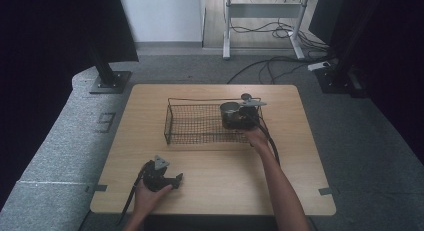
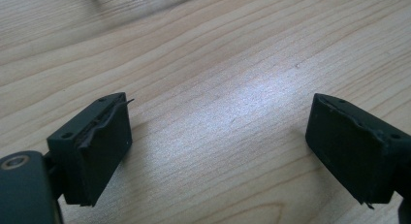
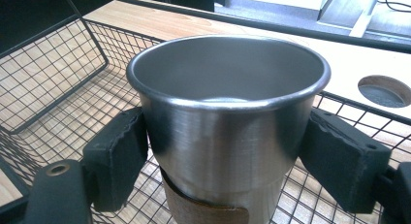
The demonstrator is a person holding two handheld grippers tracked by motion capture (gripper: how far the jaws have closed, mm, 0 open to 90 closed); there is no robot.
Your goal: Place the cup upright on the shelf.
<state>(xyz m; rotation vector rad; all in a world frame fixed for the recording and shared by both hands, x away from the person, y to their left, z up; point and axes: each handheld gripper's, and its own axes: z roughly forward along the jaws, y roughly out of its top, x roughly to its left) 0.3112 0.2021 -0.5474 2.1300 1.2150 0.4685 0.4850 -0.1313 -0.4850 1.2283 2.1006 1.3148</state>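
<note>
Steel cup [image 3: 228,117] stands upright inside the wire mesh basket [image 1: 192,123], at that basket's right end as seen from the high view, where the cup [image 1: 230,111] shows with its open mouth up. A brown band wraps its lower body. The right hand-held gripper [image 3: 228,156] has its two black jaws on either side of the cup, about half spread, the pads [image 3: 118,151] pressing against the steel wall just below the rolled rim; it has the cup in its grip. In the high view this right hand-held gripper [image 1: 240,118] sits over the basket's right part, with the person's forearm reaching in from the near edge of the desk [image 1: 210,186].

The left hand-held gripper [image 1: 175,180] rests low on the desk near the front left, well apart from the basket. Its jaws stand wide apart in the left gripper view, with bare wood between them and nothing held [image 2: 218,151].
</note>
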